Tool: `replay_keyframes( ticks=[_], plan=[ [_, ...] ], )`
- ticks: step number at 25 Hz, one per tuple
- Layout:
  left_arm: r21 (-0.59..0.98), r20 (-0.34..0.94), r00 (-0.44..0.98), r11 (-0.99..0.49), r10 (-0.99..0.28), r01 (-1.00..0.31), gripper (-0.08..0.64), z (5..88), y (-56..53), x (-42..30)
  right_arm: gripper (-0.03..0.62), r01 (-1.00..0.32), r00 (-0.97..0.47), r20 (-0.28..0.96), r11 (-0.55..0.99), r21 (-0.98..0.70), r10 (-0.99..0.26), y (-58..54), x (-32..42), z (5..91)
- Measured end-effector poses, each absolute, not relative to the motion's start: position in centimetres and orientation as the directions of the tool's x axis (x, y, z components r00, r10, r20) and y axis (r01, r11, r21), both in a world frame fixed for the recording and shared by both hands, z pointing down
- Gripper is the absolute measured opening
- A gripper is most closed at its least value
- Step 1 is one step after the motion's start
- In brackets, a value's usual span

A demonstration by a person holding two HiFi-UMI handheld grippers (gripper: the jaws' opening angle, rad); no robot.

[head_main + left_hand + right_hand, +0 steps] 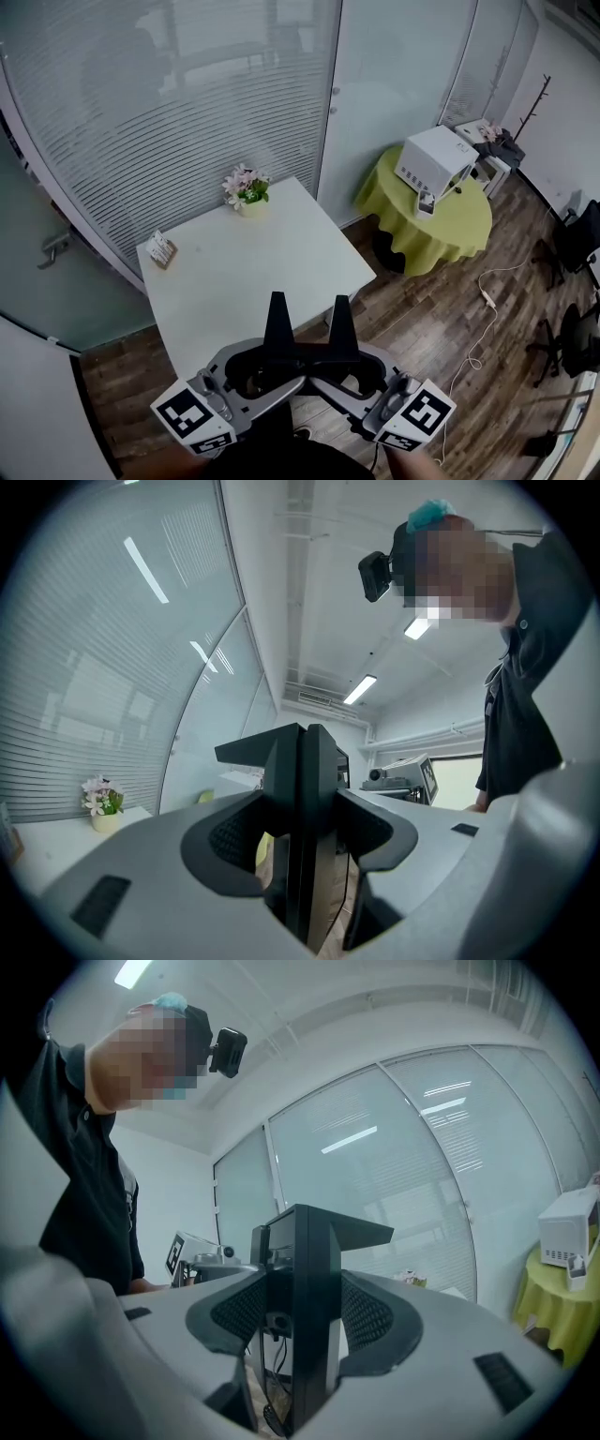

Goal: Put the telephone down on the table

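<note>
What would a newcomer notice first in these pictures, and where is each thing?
First, the left gripper and the right gripper, low in the head view, side by side, both shut and empty. Beyond them stands a white square table with a pot of pink flowers at its far edge; to its right, a yellow-clothed round table bears a white appliance.

I log, near: right gripper (299,1221), jaws pressed together, nothing between them. Left: left gripper (190,1256), beside a person's dark shirt (82,1194). Far right: white appliance (568,1226) on yellow-green cloth (565,1312). Behind: glass wall (412,1157).
</note>
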State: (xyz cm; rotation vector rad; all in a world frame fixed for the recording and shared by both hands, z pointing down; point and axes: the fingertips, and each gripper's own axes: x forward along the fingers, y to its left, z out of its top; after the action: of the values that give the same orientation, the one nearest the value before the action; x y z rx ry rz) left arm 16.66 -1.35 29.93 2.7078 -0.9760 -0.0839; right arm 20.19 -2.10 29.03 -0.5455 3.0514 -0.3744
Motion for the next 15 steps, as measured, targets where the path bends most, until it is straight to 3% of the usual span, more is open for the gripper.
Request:
replay_keyframes(
  ticks=[15],
  plan=[
    [0.304, 0.040, 0.697, -0.656, -0.716, -0.691, 0.247, 33.0, -14.8, 6.1, 0.253, -0.243, -0.970, 0.079, 0.937, -0.253, -0.230, -16.0, 9.5, 32.0]
  ],
)
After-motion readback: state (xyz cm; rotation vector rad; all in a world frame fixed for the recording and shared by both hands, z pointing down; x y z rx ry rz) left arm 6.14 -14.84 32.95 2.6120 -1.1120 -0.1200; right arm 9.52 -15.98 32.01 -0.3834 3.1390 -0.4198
